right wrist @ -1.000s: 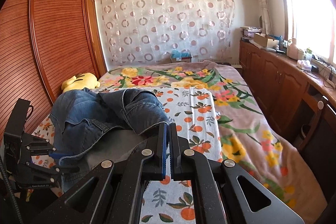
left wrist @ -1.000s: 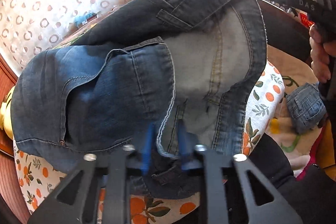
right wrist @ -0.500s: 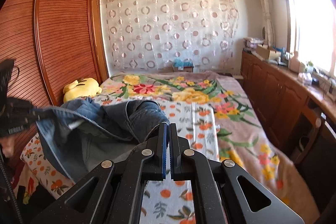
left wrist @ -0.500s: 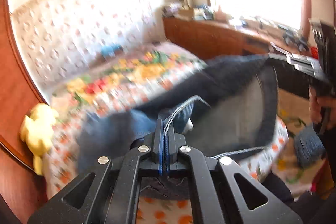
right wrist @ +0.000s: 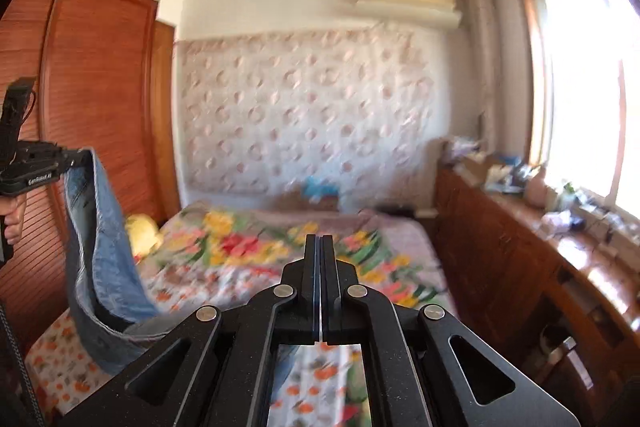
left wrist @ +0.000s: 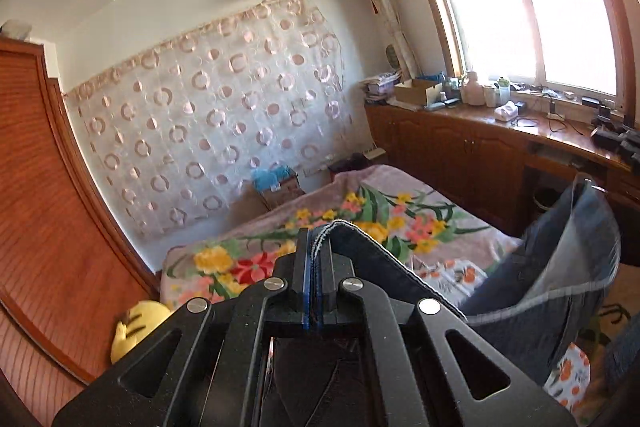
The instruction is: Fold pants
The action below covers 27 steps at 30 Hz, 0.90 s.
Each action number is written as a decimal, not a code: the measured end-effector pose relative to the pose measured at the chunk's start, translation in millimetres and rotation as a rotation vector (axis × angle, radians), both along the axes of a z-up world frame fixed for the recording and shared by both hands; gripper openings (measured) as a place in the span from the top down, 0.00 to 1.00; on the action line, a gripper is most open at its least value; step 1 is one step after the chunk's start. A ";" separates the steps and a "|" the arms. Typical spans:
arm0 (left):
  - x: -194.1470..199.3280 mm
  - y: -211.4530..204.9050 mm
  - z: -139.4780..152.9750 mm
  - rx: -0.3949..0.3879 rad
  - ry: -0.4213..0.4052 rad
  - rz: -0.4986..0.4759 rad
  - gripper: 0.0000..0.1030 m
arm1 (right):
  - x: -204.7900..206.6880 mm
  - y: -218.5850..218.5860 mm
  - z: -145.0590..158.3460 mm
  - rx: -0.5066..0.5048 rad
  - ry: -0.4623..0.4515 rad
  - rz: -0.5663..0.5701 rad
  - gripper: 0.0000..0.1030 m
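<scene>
Now that both hands have gone up, the jeans hang in the air between them instead of lying heaped on the bed.

The left hand-held gripper [left wrist: 313, 247], whose jaws stood apart around the denim a second ago, is clamped on the hem edge of the jeans [left wrist: 560, 267], which loop away to the right. The right hand-held gripper [right wrist: 320, 255] has its jaws pressed together; whether cloth is pinched there I cannot tell, though the denim seems to run under it. From here the lift looks meant to shake the pants straight before folding on the bed [right wrist: 380, 239]. As for containers, an open cardboard box [left wrist: 418, 91] sits on the worktop [left wrist: 532, 135] under the window, its contents hidden.
</scene>
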State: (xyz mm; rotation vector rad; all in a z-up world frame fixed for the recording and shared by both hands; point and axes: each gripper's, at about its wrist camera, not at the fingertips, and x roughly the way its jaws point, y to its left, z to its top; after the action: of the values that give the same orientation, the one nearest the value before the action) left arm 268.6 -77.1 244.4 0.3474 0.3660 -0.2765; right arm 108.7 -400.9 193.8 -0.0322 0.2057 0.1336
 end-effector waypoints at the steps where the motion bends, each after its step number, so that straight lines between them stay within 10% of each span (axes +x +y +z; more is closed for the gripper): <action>1: 8.2 -10.1 6.7 0.000 -0.005 -0.002 0.98 | -0.1 -10.0 11.3 0.019 -0.009 -0.001 1.00; 4: 20.9 -38.7 20.8 0.029 0.000 -0.044 0.98 | 8.5 -26.4 24.8 0.056 0.068 0.139 1.00; 10: 14.9 -48.8 3.3 0.070 -0.002 -0.115 0.98 | 46.1 19.3 -64.0 -0.083 0.227 0.211 1.00; 19: 23.5 -31.1 -27.4 0.080 0.051 -0.128 0.98 | 135.0 45.1 -159.3 0.005 0.380 0.252 1.00; 27: 32.0 -21.4 -36.7 0.071 0.078 -0.136 0.98 | 207.9 32.7 -188.2 0.086 0.478 0.245 0.41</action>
State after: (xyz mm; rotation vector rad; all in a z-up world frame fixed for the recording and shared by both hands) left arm 300.7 -98.5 207.8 0.4332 0.4301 -0.4119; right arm 316.6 -368.2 5.6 0.0620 0.6734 0.3952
